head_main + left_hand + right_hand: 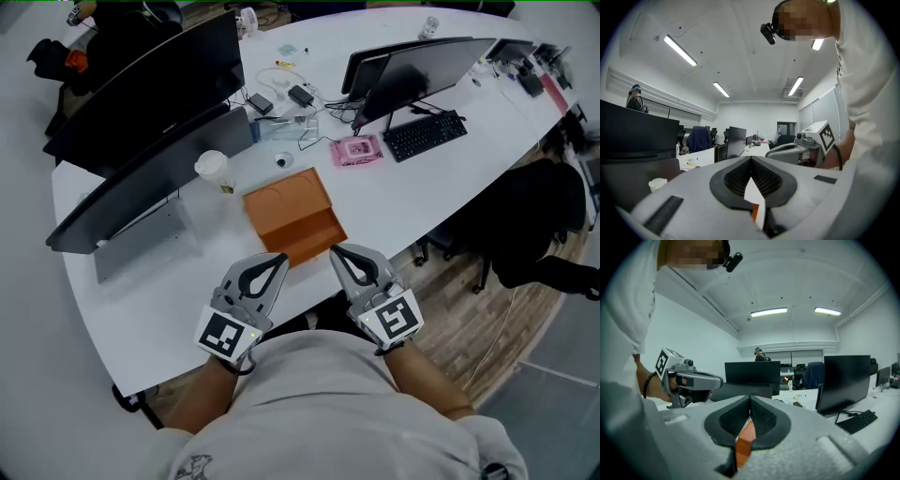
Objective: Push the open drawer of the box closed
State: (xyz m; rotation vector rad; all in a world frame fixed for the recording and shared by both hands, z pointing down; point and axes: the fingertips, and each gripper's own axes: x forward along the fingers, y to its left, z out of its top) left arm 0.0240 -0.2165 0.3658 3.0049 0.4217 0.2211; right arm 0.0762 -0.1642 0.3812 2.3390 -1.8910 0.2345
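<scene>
Approach step: our left gripper (278, 260) and right gripper (337, 253), both closed and empty, sit just short of the open drawer (314, 236). Next, we push it squarely into the box (286, 199).

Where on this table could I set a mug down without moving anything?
Bare tabletop lies between the orange box and the keyboard, and left of the box, in front of the monitor stand. Behind the box it is crowded: cup, pink pack, chargers.

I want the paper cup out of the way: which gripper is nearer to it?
Left. The left gripper sits in front of the paper cup, slightly right of it; the right gripper is farther right, beyond the open orange drawer.
</scene>
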